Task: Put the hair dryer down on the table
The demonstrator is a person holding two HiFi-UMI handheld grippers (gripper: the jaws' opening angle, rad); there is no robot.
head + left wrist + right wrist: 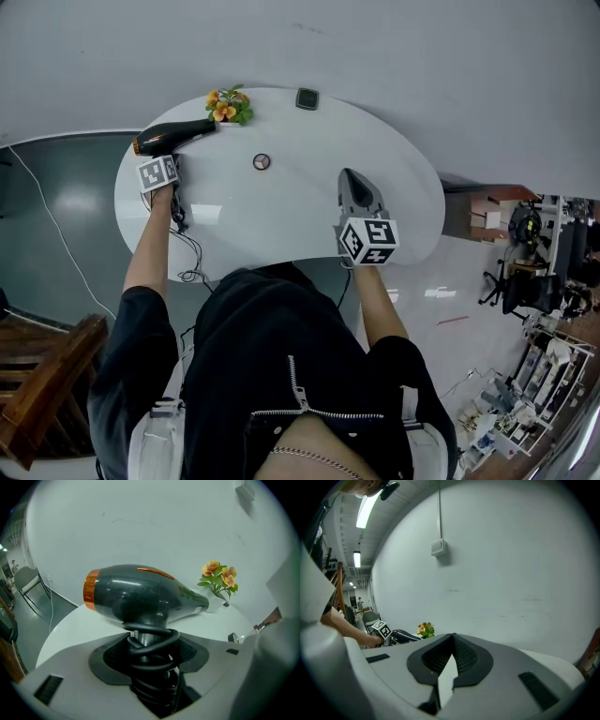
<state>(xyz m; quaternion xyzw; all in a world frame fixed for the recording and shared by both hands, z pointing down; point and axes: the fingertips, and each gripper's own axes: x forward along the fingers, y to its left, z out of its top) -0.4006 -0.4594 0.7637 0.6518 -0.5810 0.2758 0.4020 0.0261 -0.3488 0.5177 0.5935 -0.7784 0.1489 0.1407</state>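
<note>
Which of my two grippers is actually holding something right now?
The left gripper: its jaws are clamped on the cord-wrapped handle of the hair dryer. The right gripper is shut, with nothing between its jaws.

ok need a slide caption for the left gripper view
Left gripper shut on the cord-wrapped handle of a black and orange hair dryer, white table and flowers behind.

Table [281, 211] before you, wall behind it. Your left gripper [169, 157] at table's far-left edge, hair dryer [173, 137] in it, nozzle toward flower pot [230, 105] just right. Small square object [307, 98] further right along far edge. Small round object [262, 161] mid-table, nearer you than pot. Your right gripper [352, 180] over right half, well apart from dryer. Cord [190, 253] trails off near-left edge.
</note>
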